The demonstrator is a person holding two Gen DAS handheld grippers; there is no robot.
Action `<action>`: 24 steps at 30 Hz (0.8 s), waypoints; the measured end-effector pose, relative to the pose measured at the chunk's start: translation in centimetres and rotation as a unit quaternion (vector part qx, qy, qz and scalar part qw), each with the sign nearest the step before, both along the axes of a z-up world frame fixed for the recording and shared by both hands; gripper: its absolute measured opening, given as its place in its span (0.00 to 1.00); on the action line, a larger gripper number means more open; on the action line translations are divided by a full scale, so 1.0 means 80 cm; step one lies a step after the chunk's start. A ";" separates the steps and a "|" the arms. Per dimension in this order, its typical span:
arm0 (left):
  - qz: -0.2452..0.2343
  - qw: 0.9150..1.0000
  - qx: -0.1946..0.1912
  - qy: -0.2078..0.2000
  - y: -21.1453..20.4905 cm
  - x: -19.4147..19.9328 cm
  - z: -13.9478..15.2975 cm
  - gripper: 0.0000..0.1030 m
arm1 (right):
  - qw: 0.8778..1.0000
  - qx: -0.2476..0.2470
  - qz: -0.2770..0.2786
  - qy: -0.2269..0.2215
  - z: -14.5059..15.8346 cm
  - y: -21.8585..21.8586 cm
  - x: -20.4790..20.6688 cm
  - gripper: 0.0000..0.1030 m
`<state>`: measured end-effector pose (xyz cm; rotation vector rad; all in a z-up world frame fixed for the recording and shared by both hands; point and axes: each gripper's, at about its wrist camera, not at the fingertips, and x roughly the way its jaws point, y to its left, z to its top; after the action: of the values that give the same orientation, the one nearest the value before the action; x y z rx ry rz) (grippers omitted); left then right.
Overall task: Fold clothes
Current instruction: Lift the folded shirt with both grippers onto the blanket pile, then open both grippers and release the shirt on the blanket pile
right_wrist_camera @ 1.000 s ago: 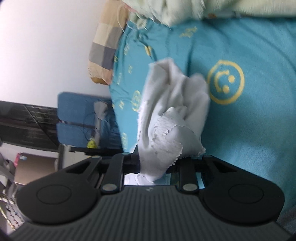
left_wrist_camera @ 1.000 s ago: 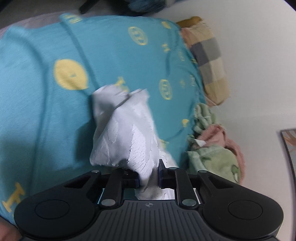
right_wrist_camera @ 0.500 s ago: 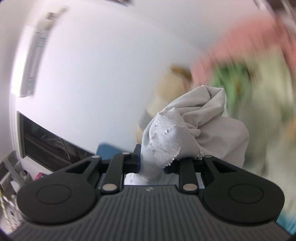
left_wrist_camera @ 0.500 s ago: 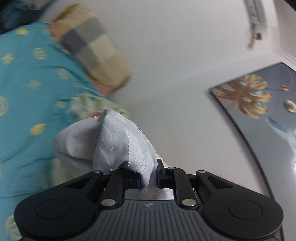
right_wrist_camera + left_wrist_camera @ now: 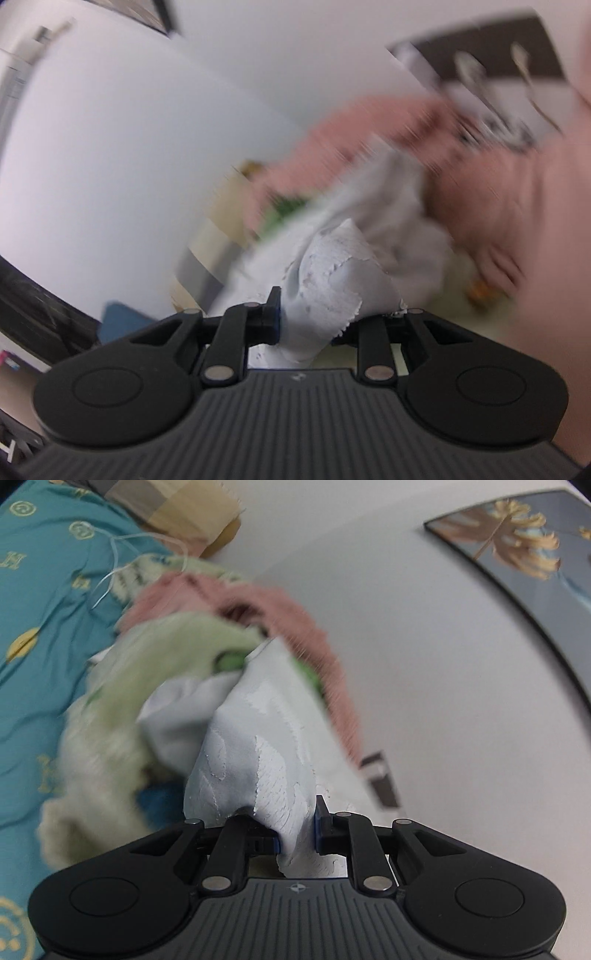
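Observation:
A white embroidered garment (image 5: 258,760) is bunched between the fingers of my left gripper (image 5: 296,836), which is shut on it. In the right wrist view the same white garment (image 5: 332,280) is pinched in my right gripper (image 5: 310,325), also shut on it. Both grippers hold the cloth up off the bed, close to a heap of pale green and pink clothes (image 5: 155,657). That heap shows blurred in the right wrist view as pink fabric (image 5: 480,177). The cloth hides the inner faces of the fingers.
A teal bedspread with yellow smiley prints (image 5: 40,635) covers the bed at left. A checked pillow (image 5: 177,506) lies at its head by a white wall (image 5: 424,646). A framed leaf picture (image 5: 524,550) hangs at right. A wall socket (image 5: 380,779) sits low.
Both grippers have lifted the white garment off the teal bedspread and swung it toward the wall and the clothes heap. Both grips on the cloth stayed the same.

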<state>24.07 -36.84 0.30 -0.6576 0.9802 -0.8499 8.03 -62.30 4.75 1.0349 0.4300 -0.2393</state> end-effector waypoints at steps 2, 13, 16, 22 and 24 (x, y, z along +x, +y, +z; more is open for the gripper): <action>-0.007 1.000 0.019 0.000 0.013 -0.014 -0.017 0.17 | 1.000 -0.007 0.009 0.025 -0.020 0.013 -0.012 0.26; -0.015 0.989 0.116 -0.093 0.056 -0.077 0.044 0.67 | 0.997 -0.025 -0.013 0.065 0.006 0.036 -0.055 0.47; -0.008 0.982 0.137 -0.133 0.077 -0.106 0.072 0.83 | 0.995 -0.069 -0.030 0.061 0.034 0.052 -0.086 0.71; 0.024 0.960 0.163 -0.228 0.136 -0.200 0.143 1.00 | 0.986 -0.157 -0.024 0.045 0.089 0.103 -0.134 0.79; 0.026 0.953 0.163 -0.255 0.153 -0.224 0.157 1.00 | 0.979 -0.200 -0.021 0.036 0.108 0.126 -0.149 0.79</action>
<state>6.12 -24.63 12.82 -0.1593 0.6076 -0.7374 -3.89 -52.23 13.39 0.6414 0.4057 -0.3858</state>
